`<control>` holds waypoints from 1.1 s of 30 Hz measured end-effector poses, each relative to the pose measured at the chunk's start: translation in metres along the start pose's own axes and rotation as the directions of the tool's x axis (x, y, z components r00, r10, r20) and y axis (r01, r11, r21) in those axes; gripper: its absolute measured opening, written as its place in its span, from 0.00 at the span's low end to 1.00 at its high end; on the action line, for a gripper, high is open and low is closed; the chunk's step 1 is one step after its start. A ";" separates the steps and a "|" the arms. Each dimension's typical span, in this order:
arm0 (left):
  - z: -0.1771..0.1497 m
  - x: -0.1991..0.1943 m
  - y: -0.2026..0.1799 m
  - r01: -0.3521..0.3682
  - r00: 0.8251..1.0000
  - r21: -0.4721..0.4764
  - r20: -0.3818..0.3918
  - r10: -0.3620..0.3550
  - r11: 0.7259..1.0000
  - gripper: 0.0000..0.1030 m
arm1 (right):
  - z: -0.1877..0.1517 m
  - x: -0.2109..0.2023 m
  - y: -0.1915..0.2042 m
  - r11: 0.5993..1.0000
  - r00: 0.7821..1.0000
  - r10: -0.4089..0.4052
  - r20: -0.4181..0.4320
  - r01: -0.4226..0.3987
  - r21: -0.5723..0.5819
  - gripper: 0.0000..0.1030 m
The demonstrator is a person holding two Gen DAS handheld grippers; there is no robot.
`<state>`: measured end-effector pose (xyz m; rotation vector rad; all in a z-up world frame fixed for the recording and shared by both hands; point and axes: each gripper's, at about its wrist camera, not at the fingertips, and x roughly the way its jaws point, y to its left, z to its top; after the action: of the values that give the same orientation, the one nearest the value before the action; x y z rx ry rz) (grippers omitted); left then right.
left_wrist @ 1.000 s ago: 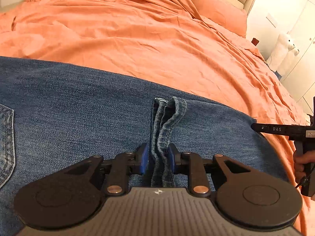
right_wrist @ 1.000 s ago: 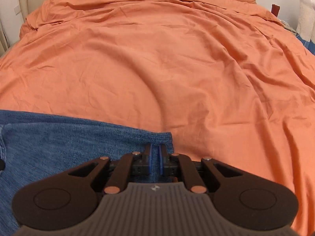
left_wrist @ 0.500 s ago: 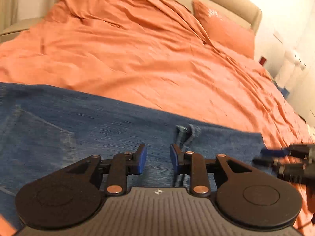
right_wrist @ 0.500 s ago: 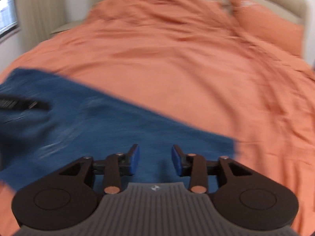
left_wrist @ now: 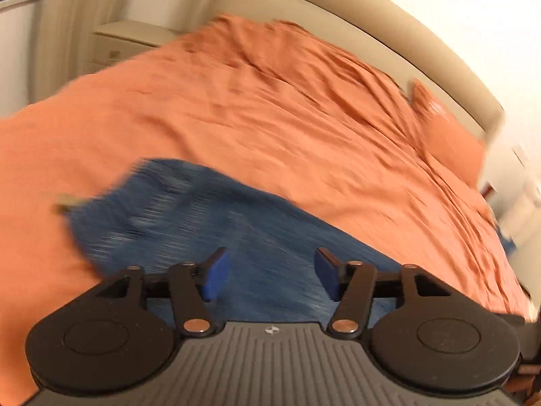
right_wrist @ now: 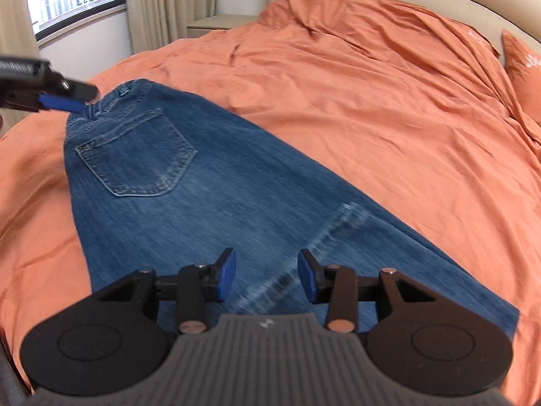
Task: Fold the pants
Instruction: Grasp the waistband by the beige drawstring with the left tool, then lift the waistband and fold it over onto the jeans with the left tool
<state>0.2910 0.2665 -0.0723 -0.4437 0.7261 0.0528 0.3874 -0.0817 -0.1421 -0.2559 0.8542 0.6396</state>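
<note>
Blue denim jeans (right_wrist: 209, 196) lie flat on the orange bedspread (right_wrist: 372, 101), spread out ahead of and below both grippers; back pocket (right_wrist: 135, 155) faces up, waistband far-left of the right gripper, a stitched hem band (right_wrist: 338, 226) just ahead of its jaws, so the legs look already doubled over the seat (judgement)

Handling, as I read it: denim is heavy for cloth, limp but with body. Holds a crease, won't slip on the cotton cover, drags rather than floats. Nothing fragile. Best holds are thick edges, the waistband or the hem stack, where seams give the pads something to bite. Pinching a single flat layer mid-panel would just tent it

Right gripper (right_wrist: 267, 277): blue pads spread part way, nothing between them, hovering over the denim with no contact that I can see. Jaws have just been opening

Left gripper (left_wrist: 270, 275): pads spread wider, empty, above the near part of the jeans; its view is heavily motion-blurred. Jaws have just been opening. In the right view its fingers (right_wrist: 64, 103) sit at the waistband, touching or just above, can't tell which

Next fold probably needs both grippers on one thick end
</note>
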 end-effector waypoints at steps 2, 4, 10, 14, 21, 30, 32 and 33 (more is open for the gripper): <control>0.004 -0.008 0.032 -0.072 0.997 -0.044 0.028 0.073 0.996 0.69 | 0.003 0.005 0.005 1.000 1.000 0.010 -0.009 -0.009 0.005 0.36; 0.004 -0.012 0.064 -0.106 0.992 -0.132 0.048 0.113 0.986 0.72 | 0.005 0.011 0.011 1.000 1.000 0.015 -0.023 -0.015 0.004 0.36; -0.005 0.007 0.134 -0.037 0.998 -0.376 0.038 0.055 0.926 0.74 | 0.003 0.037 0.017 1.000 0.995 -0.007 -0.096 0.008 0.009 0.36; -0.021 0.038 0.152 0.047 0.999 -0.512 0.033 -0.034 0.858 0.74 | -0.006 0.046 0.018 1.000 0.991 -0.004 -0.131 0.005 0.005 0.36; -0.040 0.075 0.154 0.044 0.998 -0.635 0.061 -0.007 0.772 0.42 | -0.015 0.061 0.015 0.999 0.987 0.006 -0.160 -0.001 0.036 0.36; -0.007 0.031 0.071 -0.093 0.972 -0.474 0.149 0.184 0.876 0.25 | -0.014 0.009 0.021 0.999 0.997 -0.018 -0.072 0.021 0.045 0.36; 0.001 0.014 0.036 -0.094 0.964 -0.375 0.197 0.178 0.922 0.24 | -0.019 -0.009 0.015 0.996 0.998 -0.033 -0.055 0.038 0.082 0.36; 0.004 0.007 0.016 -0.098 0.961 -0.314 0.218 0.172 0.944 0.24 | -0.021 -0.017 0.012 0.994 0.998 -0.038 -0.048 0.043 0.103 0.36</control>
<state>0.2954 0.2816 -0.0799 -0.6651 0.5057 0.3466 0.3583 -0.0892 -0.1422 -0.1939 0.9210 0.5510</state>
